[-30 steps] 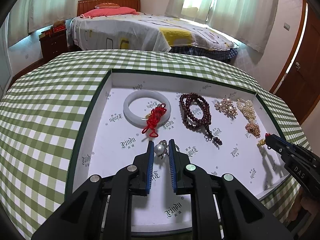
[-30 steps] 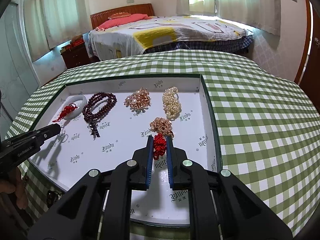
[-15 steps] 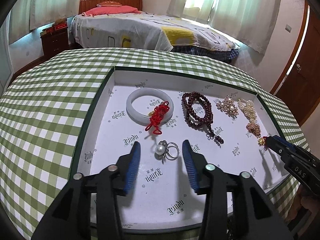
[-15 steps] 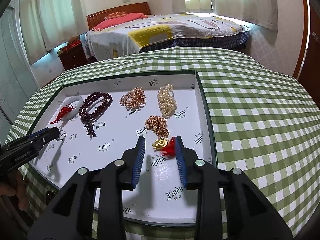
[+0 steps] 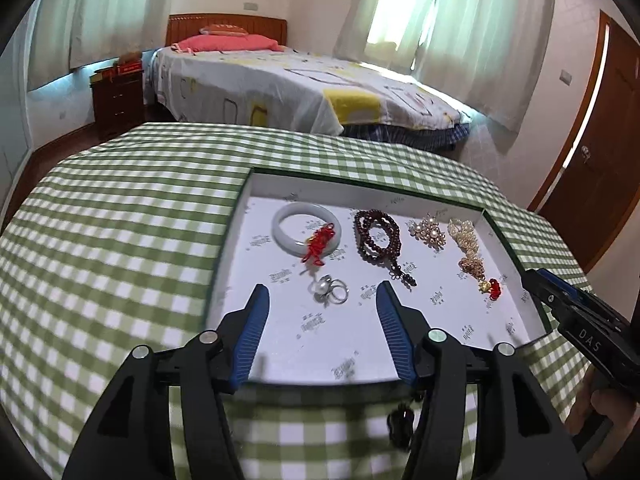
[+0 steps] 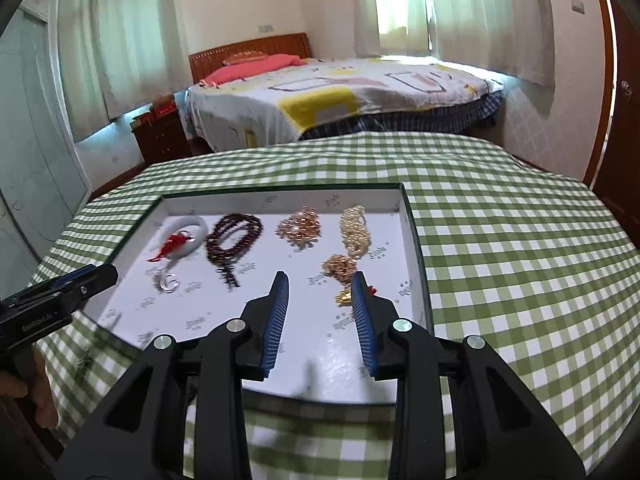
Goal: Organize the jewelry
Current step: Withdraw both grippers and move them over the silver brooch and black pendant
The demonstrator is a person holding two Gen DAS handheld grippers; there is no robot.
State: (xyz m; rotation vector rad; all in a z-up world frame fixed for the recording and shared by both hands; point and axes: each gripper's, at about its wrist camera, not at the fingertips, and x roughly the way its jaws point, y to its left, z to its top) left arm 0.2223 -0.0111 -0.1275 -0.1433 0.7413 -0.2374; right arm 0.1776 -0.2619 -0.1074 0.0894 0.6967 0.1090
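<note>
The left gripper point(image 5: 322, 296) had just been opening, and its blue pads stood well apart with nothing between them — the pearl ring point(image 5: 329, 289) lay loose on the white floor of the tray point(image 5: 240, 216), just ahead of the fingertips. The right gripper point(image 6: 320, 286) had also just been opening; its jaws were parted by a narrower gap and held nothing, while the gold chain with its red charm point(image 6: 345, 276) rested on the tray floor close by the right-hand pad, partly hidden behind it. Along the tray's far side lay a row of pieces, each apart from the next: a white bangle point(image 5: 306, 228) with a red knotted tassel across it, a coil of dark red beads point(image 5: 378, 236), a gold-and-pearl brooch point(image 5: 428, 232) and a bunch of pearls point(image 5: 464, 232). The tray sat on a green checked tablecloth point(image 5: 120, 220) — beyond it stood a bed point(image 5: 280, 84) under curtained windows.
</note>
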